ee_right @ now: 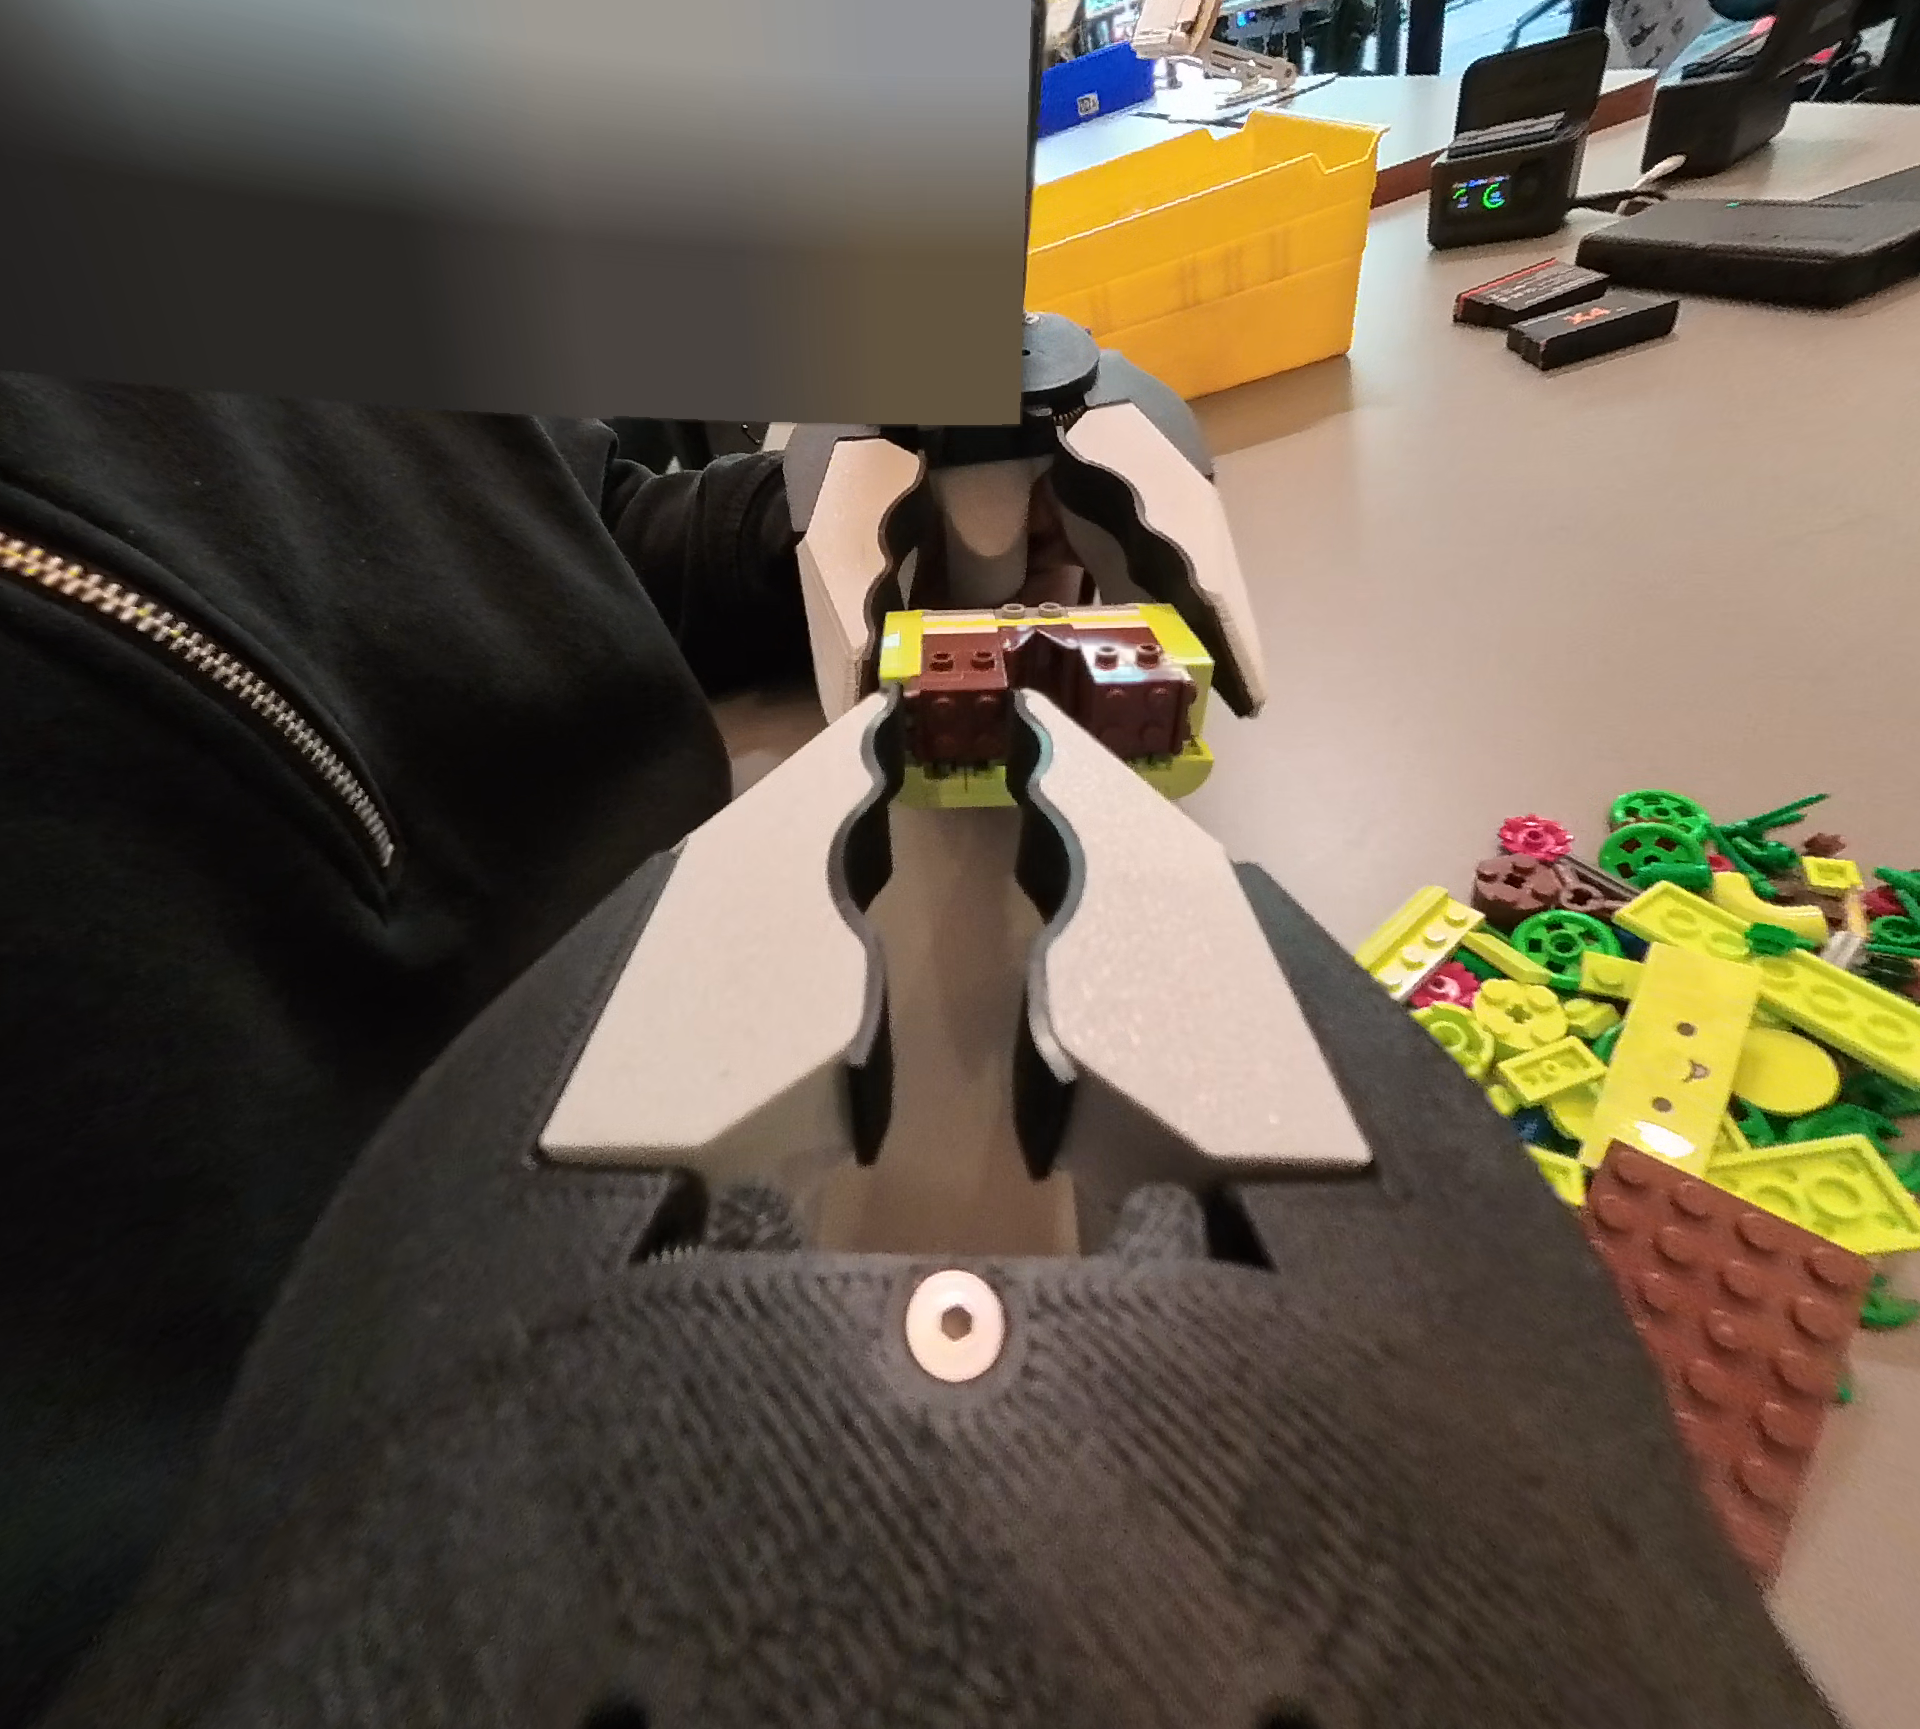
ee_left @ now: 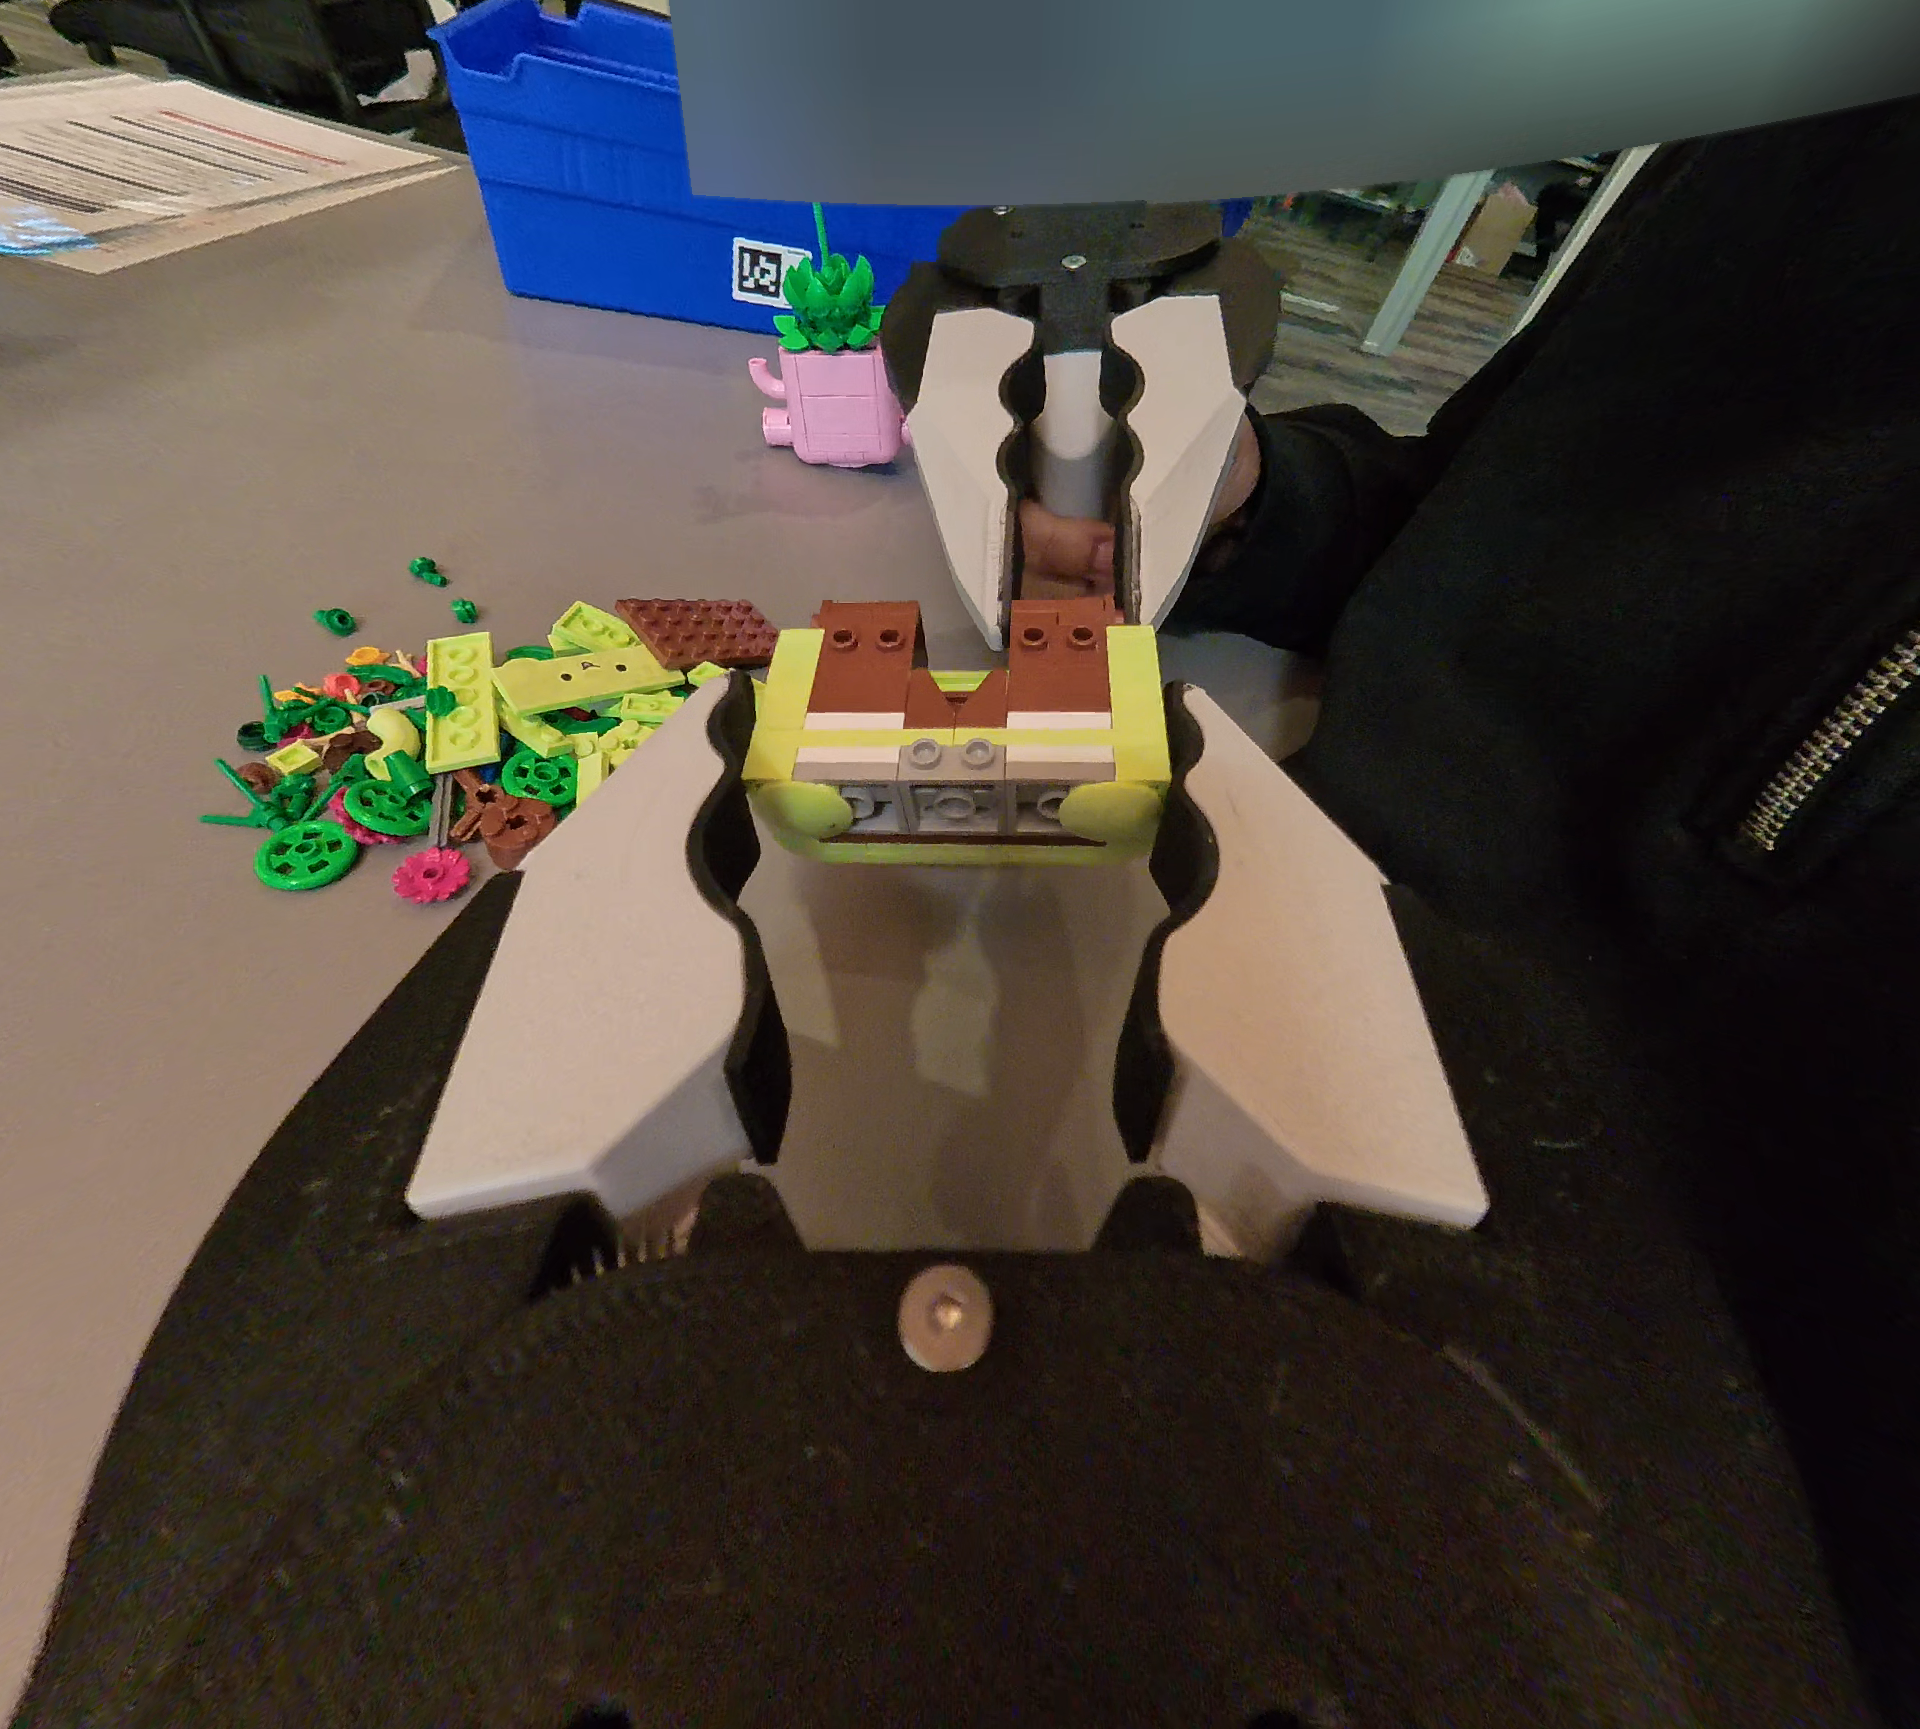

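A small brick build (ee_left: 956,744) of lime green, brown and grey pieces is held just above the grey table (ee_left: 312,453). My left gripper (ee_left: 956,703) is shut on it, one finger on each lime side. My right gripper (ee_right: 954,708) faces it from the far side and is shut on one brown block (ee_right: 956,703) on top of the build. The right gripper also shows in the left wrist view (ee_left: 1065,619), on the brown block (ee_left: 1060,651). The left gripper also shows in the right wrist view (ee_right: 1039,692), holding the build (ee_right: 1143,765).
A pile of loose bricks (ee_left: 436,744) lies on the table, also in the right wrist view (ee_right: 1662,1004), with a brown plate (ee_right: 1714,1347). A pink brick pot with a green plant (ee_left: 831,401), a blue bin (ee_left: 582,173), a yellow bin (ee_right: 1195,245) and black devices (ee_right: 1507,152) stand farther off. A person's black jacket (ee_left: 1662,744) is close. The tips of both grippers are at nearly the same place. The brown plate (ee_right: 1714,1347) is about 12 cm from my left fingertips. Look for it in the left wrist view (ee_left: 699,620) too.
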Demonstrator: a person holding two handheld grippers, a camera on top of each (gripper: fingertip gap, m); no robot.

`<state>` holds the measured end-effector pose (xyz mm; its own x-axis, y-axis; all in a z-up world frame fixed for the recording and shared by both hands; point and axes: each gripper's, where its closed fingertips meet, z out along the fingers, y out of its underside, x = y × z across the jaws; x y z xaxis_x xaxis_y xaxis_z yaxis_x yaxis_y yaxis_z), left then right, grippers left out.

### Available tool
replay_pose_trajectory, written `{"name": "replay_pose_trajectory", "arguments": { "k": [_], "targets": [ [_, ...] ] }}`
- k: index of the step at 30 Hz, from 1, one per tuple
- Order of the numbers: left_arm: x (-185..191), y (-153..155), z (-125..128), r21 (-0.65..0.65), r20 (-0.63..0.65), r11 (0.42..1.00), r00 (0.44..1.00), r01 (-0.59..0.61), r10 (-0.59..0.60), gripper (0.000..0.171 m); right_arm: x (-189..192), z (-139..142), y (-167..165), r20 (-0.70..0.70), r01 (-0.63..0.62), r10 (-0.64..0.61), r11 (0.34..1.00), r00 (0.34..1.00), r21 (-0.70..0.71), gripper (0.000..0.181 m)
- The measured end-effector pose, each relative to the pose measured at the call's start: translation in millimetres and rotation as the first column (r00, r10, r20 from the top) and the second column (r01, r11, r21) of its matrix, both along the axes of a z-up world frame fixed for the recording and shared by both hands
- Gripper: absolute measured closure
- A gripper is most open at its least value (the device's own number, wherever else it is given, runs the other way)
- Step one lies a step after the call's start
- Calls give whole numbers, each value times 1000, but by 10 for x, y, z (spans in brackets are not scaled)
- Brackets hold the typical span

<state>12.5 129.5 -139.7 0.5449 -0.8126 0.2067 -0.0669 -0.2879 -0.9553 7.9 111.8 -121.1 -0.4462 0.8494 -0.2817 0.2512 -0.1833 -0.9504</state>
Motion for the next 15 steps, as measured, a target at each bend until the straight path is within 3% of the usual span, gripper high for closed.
{"name": "replay_pose_trajectory", "arguments": {
  "k": [10,11,15],
  "targets": [
    [-25,-26,-10,-13,5,1000,1000,14,-13,96,16,-44,-11,22,-19,20,1000,1000,-15,165],
    [-52,-19,-12,-13,4,1000,1000,5,-5,96,38,-26,3,14,-25,25,999,1000,-23,181],
    [-241,13,-3,-16,13,999,999,-39,39,97,128,146,264,-61,45,-51,994,997,-98,181]
  ]
}}
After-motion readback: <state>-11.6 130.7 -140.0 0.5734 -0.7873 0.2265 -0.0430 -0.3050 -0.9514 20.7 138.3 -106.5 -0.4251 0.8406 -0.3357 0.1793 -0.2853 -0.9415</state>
